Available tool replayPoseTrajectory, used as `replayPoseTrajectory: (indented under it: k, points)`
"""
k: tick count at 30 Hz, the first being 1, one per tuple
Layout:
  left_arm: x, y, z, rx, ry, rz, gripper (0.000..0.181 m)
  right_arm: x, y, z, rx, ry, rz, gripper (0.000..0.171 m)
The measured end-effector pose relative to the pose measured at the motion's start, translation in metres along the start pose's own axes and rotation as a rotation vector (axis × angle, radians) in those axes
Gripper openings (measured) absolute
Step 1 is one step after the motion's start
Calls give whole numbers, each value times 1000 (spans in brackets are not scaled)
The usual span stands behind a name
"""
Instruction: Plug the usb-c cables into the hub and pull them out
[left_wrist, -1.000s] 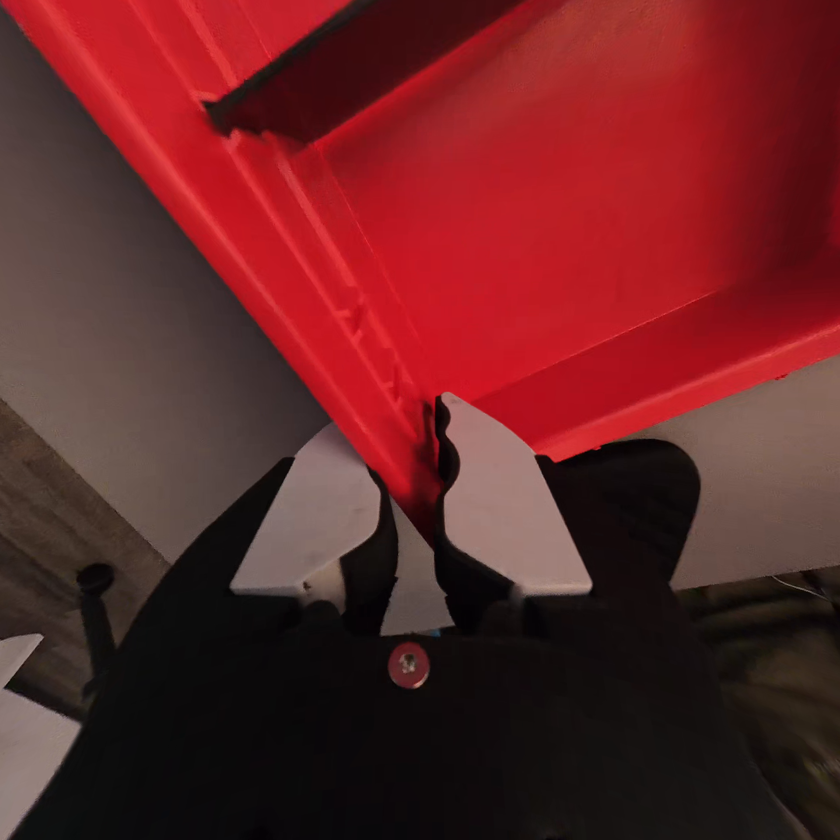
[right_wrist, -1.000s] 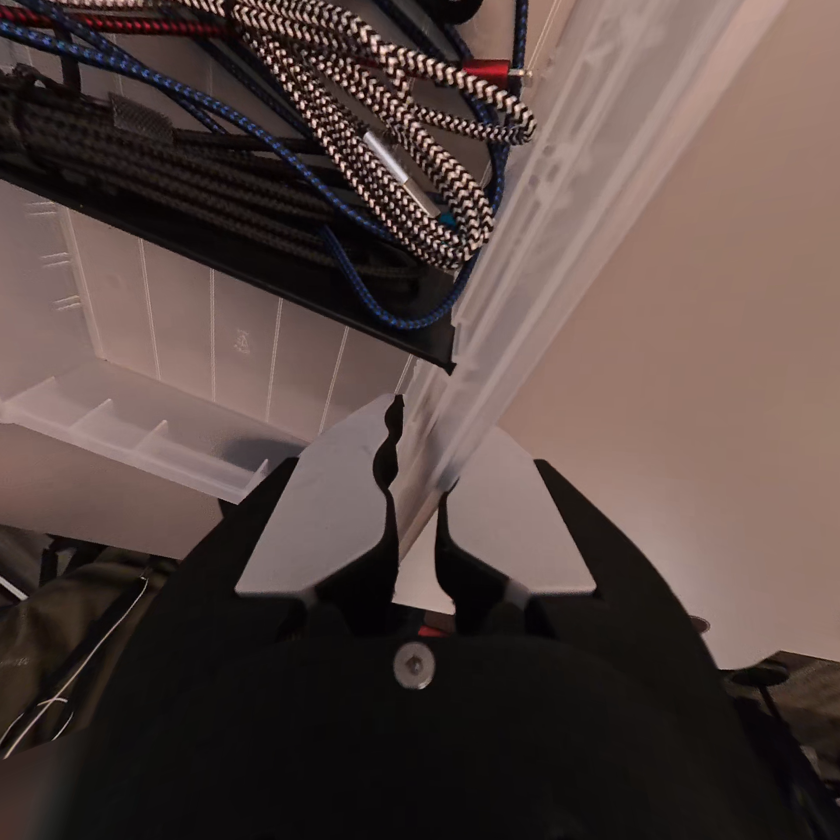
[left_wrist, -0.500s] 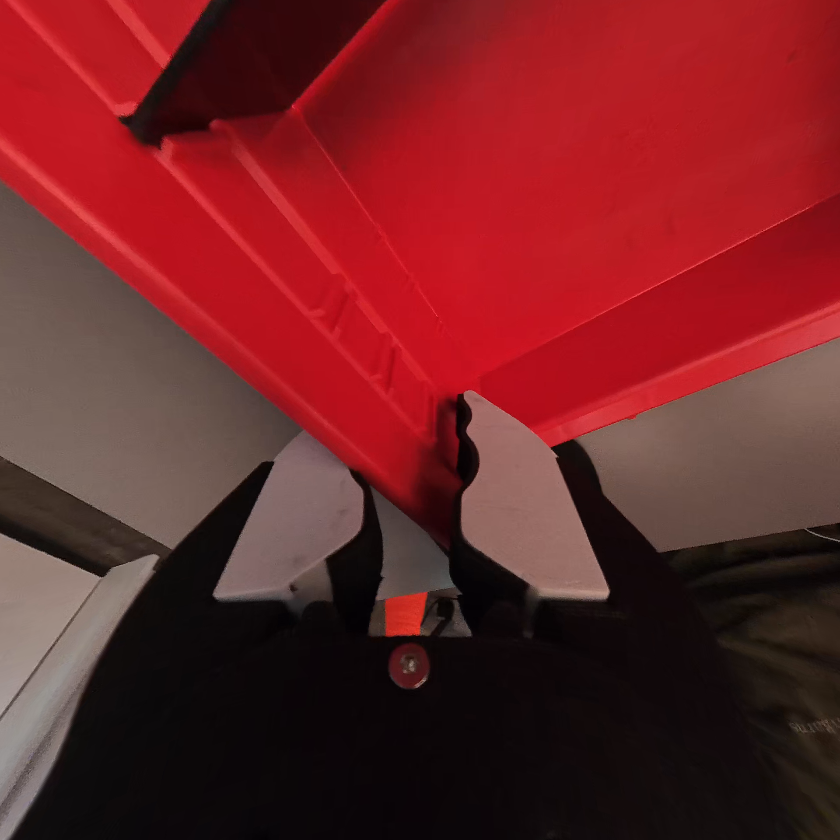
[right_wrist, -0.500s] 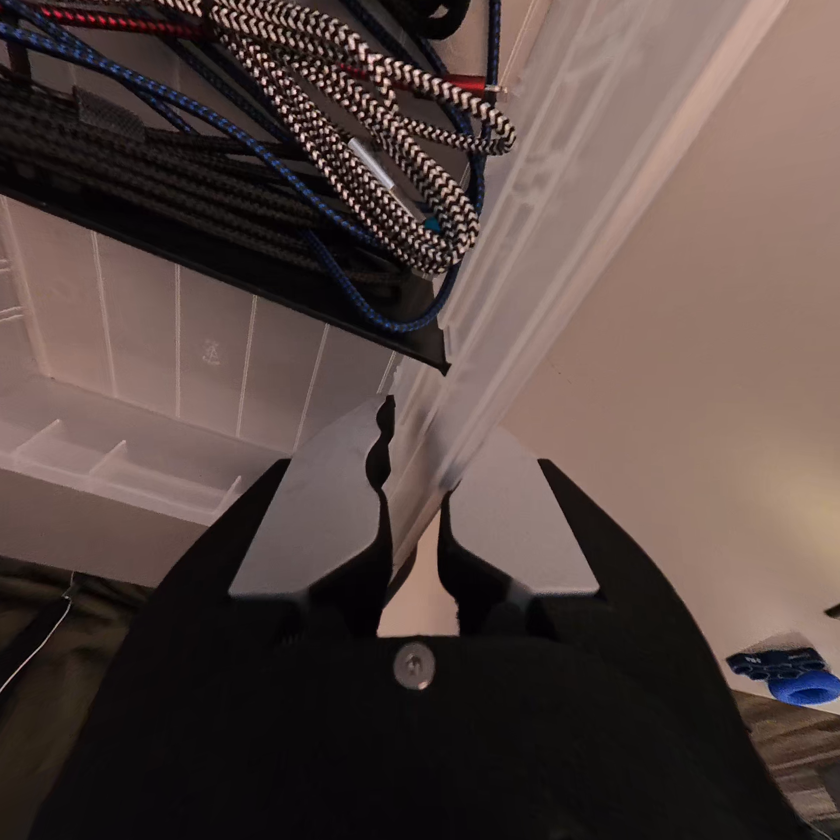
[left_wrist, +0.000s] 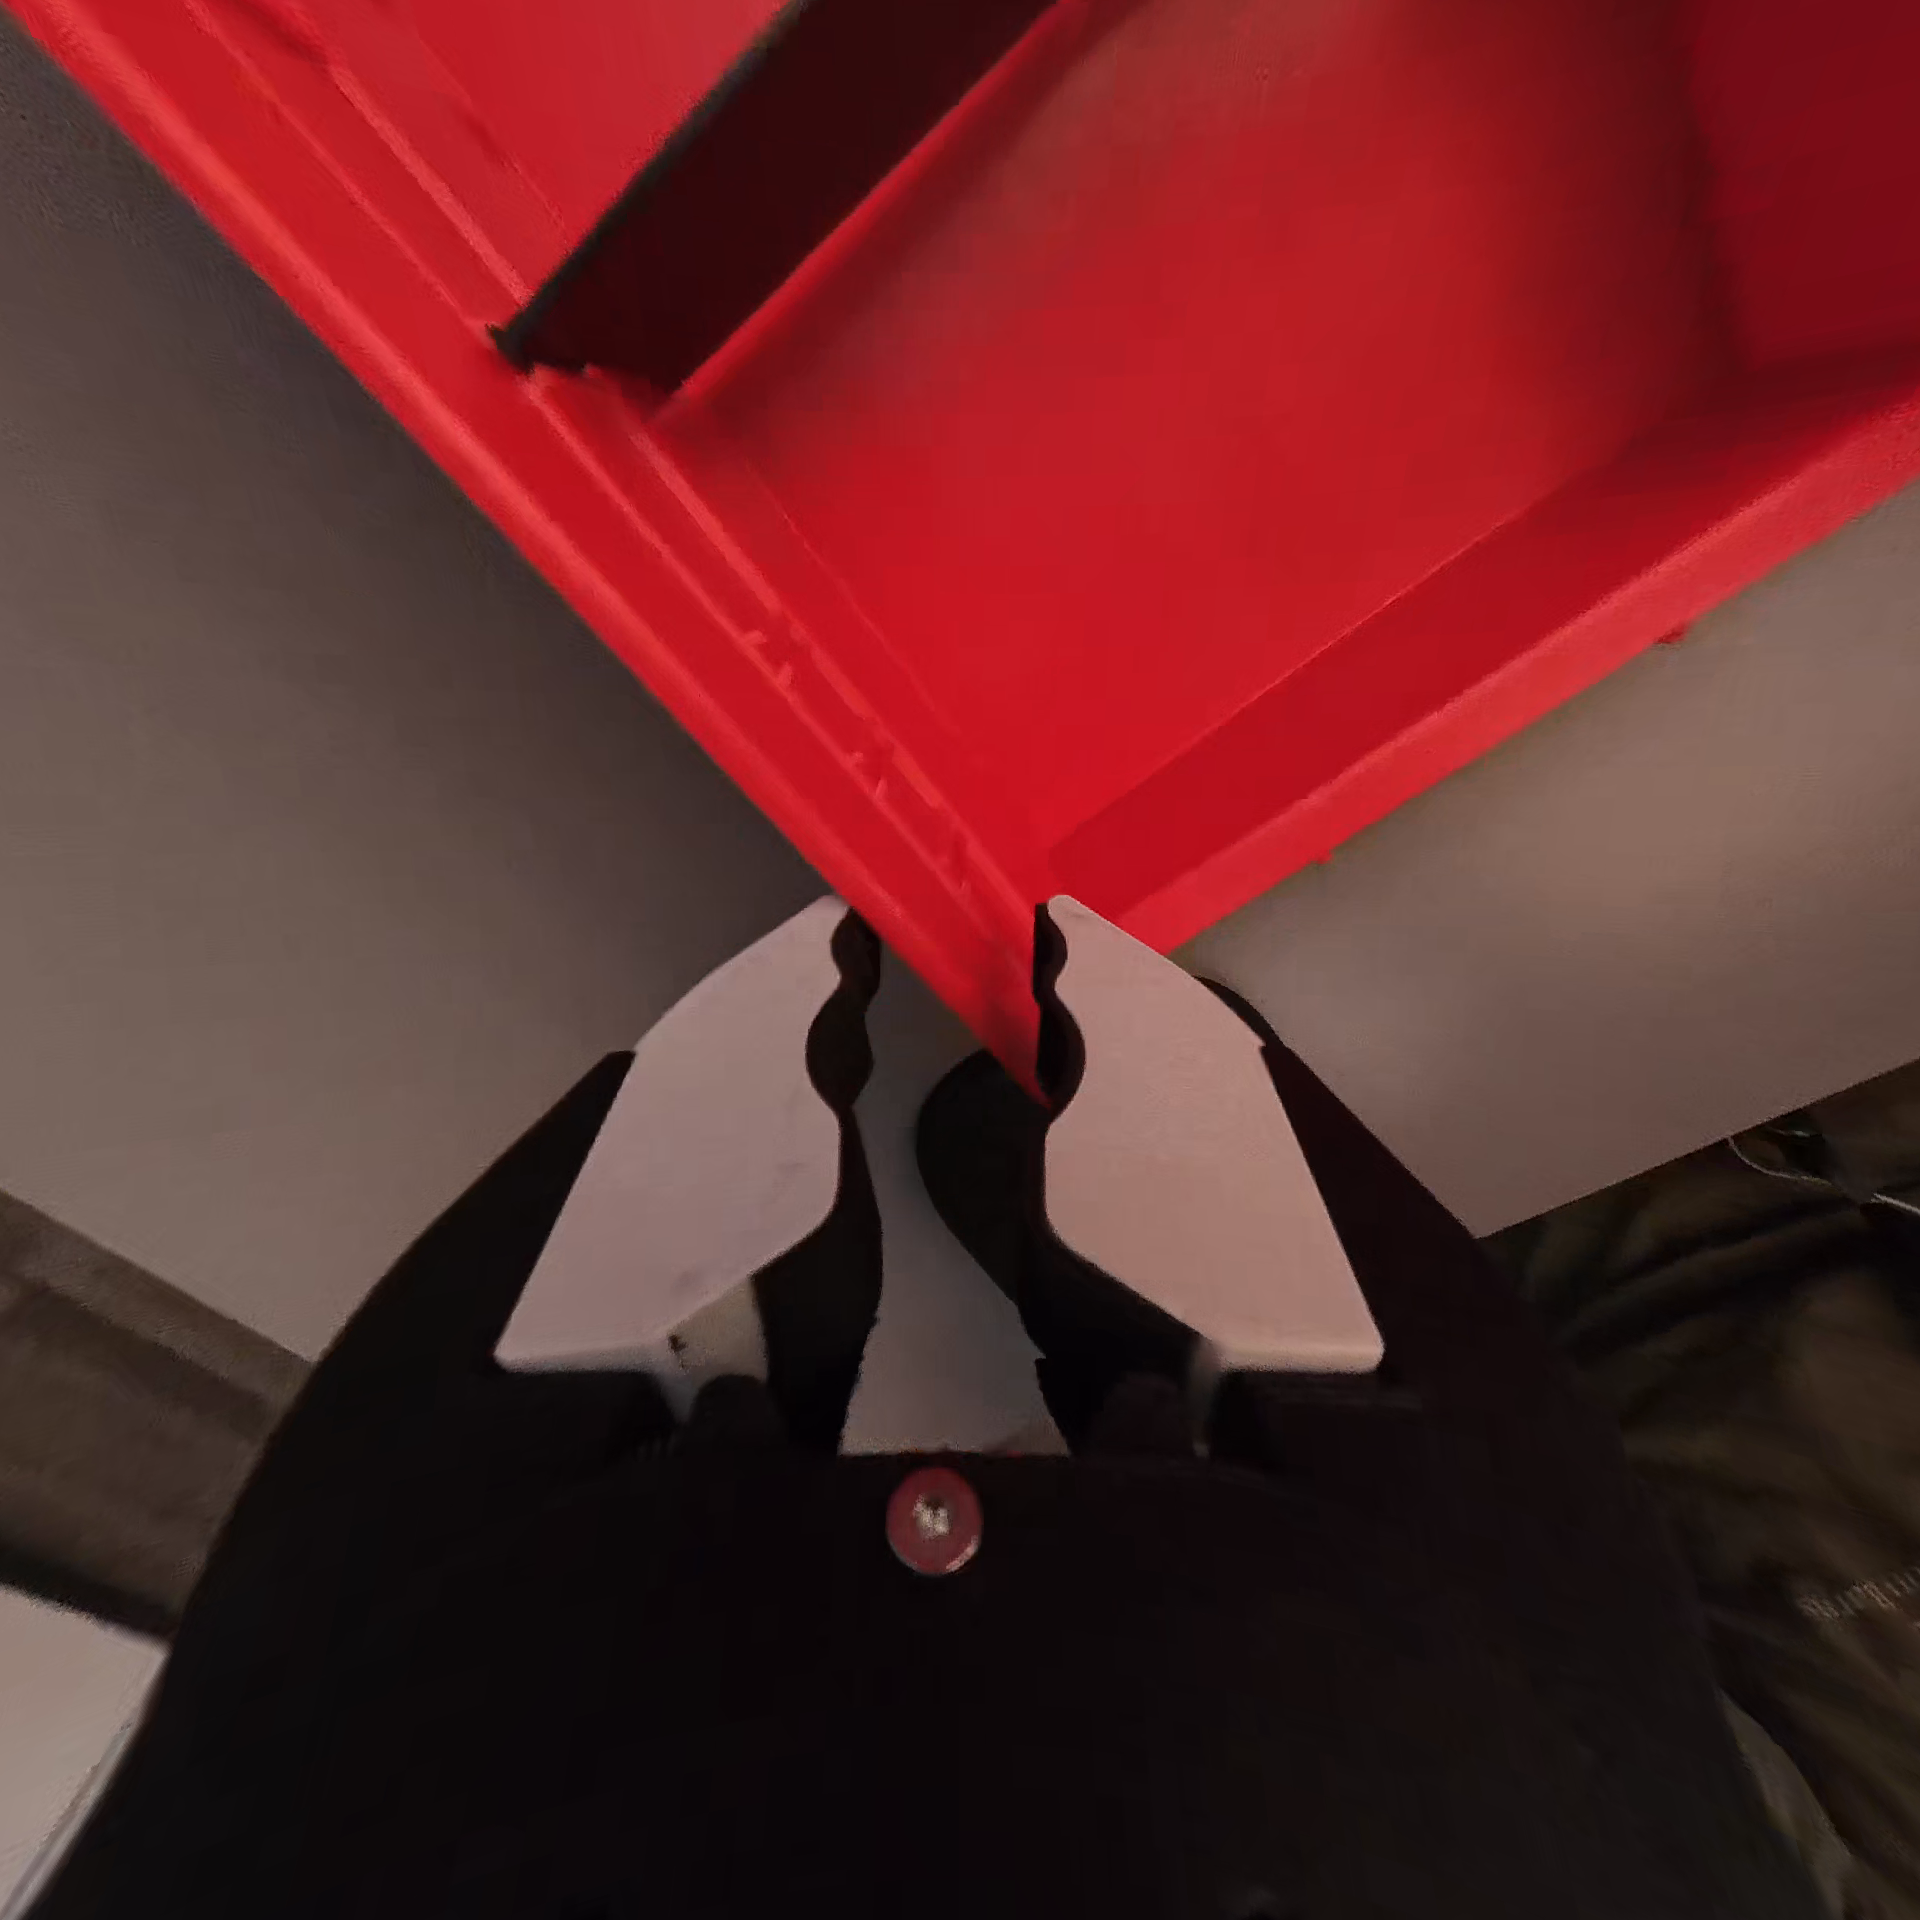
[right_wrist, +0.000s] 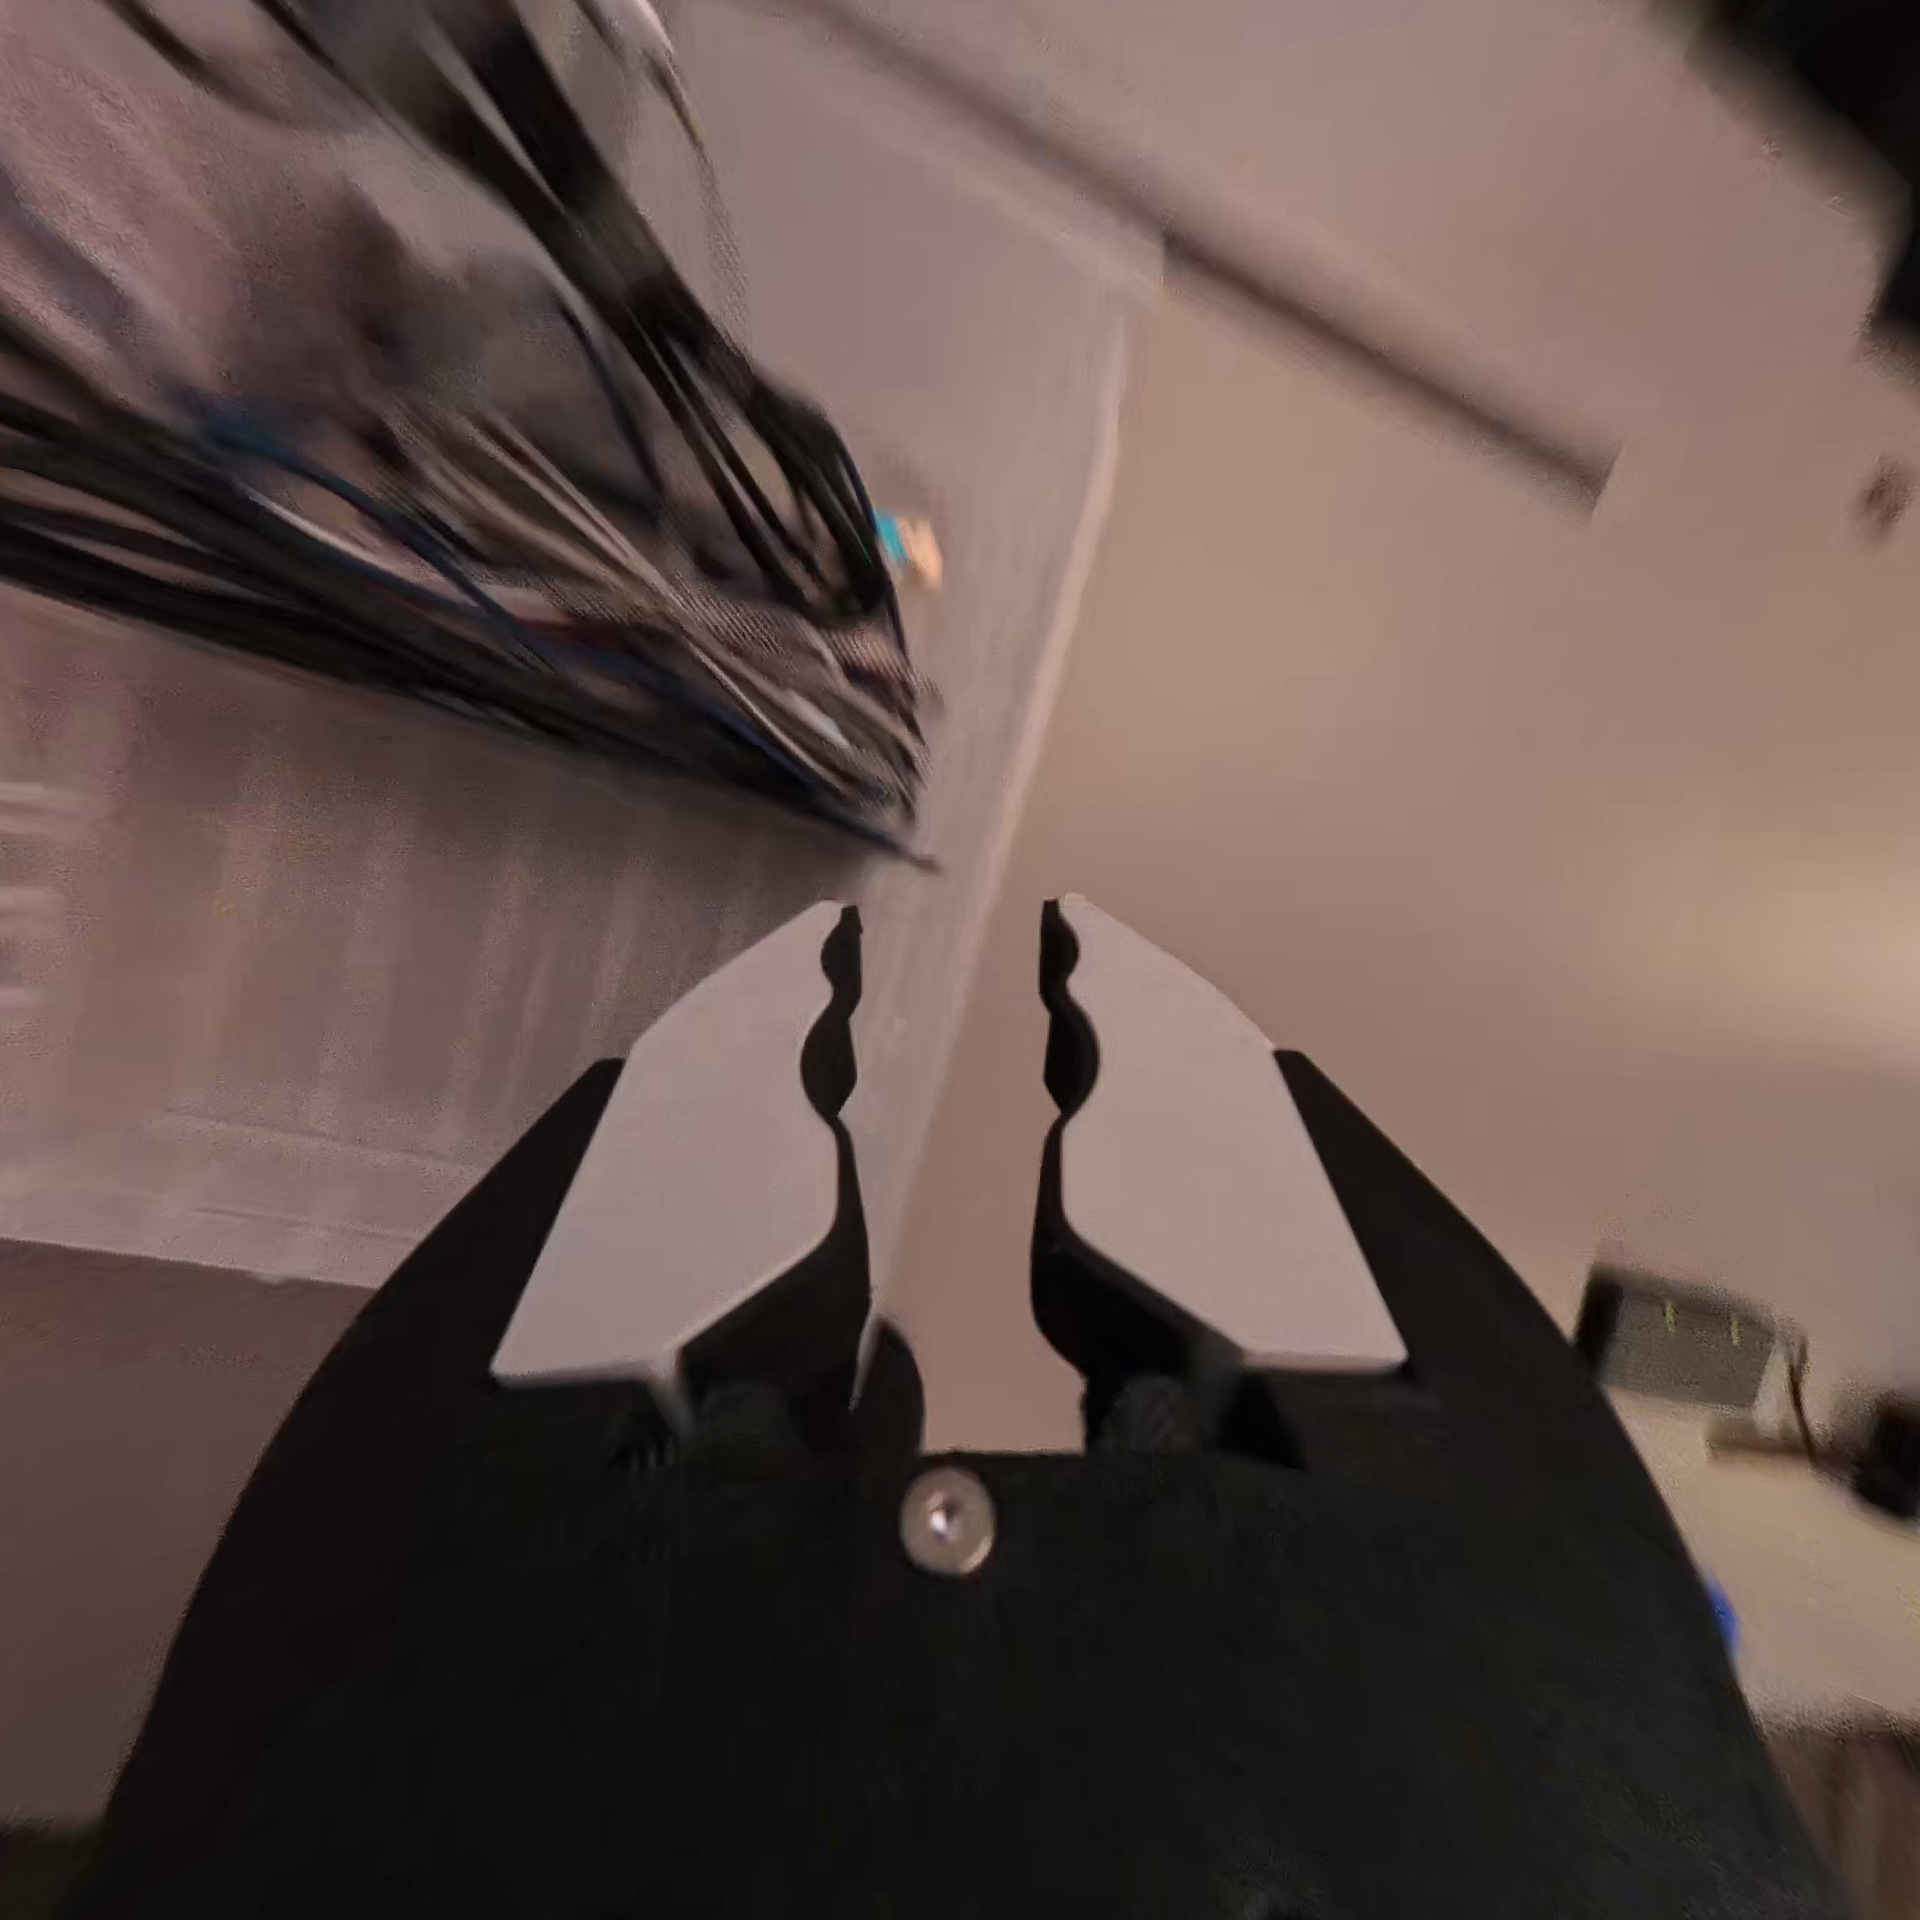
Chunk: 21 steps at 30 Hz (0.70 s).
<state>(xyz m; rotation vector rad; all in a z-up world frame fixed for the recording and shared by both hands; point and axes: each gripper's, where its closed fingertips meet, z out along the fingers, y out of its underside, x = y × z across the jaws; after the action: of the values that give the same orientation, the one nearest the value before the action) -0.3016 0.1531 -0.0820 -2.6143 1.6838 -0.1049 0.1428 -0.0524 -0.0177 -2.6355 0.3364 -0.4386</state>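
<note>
My left gripper (left_wrist: 945, 912) is open. The corner rim of a red bin (left_wrist: 1195, 520) runs between its jaws, close to the right finger and apart from the left one. The red bin shows nothing inside it except a black divider (left_wrist: 665, 249). My right gripper (right_wrist: 948, 914) is open, with the side wall of a translucent white bin (right_wrist: 997, 644) between its jaws. A bundle of braided cables (right_wrist: 499, 613) lies in that bin, smeared by motion blur. No hub is in view.
Both bins rest on a pale table (left_wrist: 312, 727). A dark olive garment (left_wrist: 1714, 1455) hangs past the table's edge at the right, and wood floor (left_wrist: 94, 1351) shows at the left. A small grey box (right_wrist: 1683, 1340) sits at the far right of the right wrist view.
Both grippers were shut on their bin rims and have now opened and let go. The right wrist view has swung and gone blurry; the left one has tilted and drawn back slightly.
</note>
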Motion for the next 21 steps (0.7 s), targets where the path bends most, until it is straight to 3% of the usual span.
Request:
replayPoseTrajectory:
  k: [3,5,7,9,14,21]
  points:
    - [-2,-4,-26,134,-18,23,27,-86,-67,-78,529,-240,-117,36]
    - [-5,-9,-44,228,-54,27,26,-158,-87,-119,812,-496,-211,59]
    - [-2,-16,-61,326,-67,37,25,-212,-90,-109,694,-661,-230,67]
    - [5,-29,-80,457,-41,36,25,-250,-95,-80,523,-736,-246,65]
    - [28,-59,-127,757,62,23,26,-273,-107,10,148,-602,-172,62]
    - [54,-62,-138,797,102,119,26,-302,-73,61,-234,-578,-58,60]
